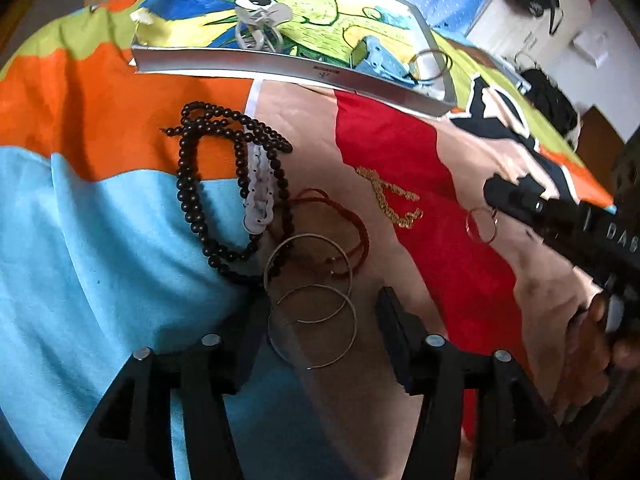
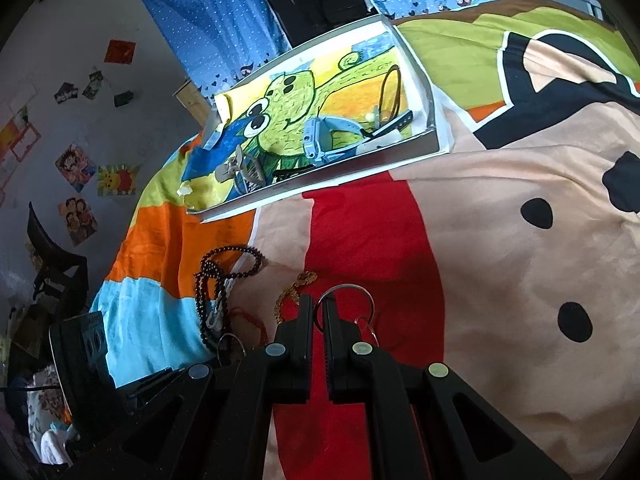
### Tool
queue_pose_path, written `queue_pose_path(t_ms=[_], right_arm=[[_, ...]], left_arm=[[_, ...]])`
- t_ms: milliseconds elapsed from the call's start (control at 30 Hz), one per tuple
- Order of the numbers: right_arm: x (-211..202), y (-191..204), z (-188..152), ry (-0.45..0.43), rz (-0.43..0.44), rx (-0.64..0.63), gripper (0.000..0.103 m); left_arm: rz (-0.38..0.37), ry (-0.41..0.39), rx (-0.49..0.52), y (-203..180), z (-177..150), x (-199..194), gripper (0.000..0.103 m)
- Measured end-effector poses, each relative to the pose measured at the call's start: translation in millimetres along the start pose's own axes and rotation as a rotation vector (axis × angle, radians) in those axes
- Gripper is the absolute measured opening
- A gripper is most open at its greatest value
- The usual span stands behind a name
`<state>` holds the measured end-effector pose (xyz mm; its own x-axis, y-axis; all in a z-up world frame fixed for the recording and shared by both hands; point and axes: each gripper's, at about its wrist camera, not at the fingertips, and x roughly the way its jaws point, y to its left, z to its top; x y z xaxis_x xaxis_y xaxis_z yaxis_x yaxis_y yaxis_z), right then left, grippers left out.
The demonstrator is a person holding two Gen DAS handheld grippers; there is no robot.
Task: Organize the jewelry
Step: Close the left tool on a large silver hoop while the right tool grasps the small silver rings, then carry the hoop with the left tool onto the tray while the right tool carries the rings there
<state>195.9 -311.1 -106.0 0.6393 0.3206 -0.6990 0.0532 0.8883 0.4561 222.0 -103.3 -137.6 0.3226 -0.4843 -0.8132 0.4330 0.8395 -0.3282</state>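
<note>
Leftmost on the plush patchwork bed blanket: black bead necklace, lying doubled in long loops, small round matte beads. Touching it, a white scalloped band, long axis running away from the left wrist camera. Next, a red cord bracelet, thin and limp, overlapped by two thin wire hoops, rigid, round and flat on the fabric.

Left gripper: jaws wide, holding nothing, hovering with the nearer hoop lying between and just ahead of them.

Further right, apart from that cluster, a gold chain bunched on the red patch, fine-linked and slack.

Rightmost, right gripper: jaws narrow, pinching the rim of a small metal ring, which stands upright above the blanket with a smaller ring hanging off it.

Beyond it all, a shallow silver-walled tray lined with a green cartoon drawing and already holding a hair claw, a pale blue watch and a bangle. Likely destination: lies ahead and slightly left of the right jaws, so probably needs a forward carry over the near wall. Right hand nearer to finishing; left better placed for the hoops.
</note>
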Motion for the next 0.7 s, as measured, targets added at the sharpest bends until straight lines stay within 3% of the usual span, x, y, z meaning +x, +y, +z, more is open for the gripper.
queue_pose_path(t_ms=[167,200,333,700], right_arm=[[-1,1,0,-0.002,0.000,-0.006,0.005],[-1,1,0,-0.003,0.000,-0.007,0.005],[-5,1,0,-0.012,0.009,-0.007,0.005],[-15,1,3,-0.040,0.049,0.010,0.005]], left_arm=[[0.043,0.005,0.018,-5,-5,0,0.035],[0.040,0.006,0.016,-6,-6,-1,0.001],[0.050,0.018,-0.026,-3,-10,-5,0.001],[0.027,-0.058,-0.027,-13,-10,-43,0.001]])
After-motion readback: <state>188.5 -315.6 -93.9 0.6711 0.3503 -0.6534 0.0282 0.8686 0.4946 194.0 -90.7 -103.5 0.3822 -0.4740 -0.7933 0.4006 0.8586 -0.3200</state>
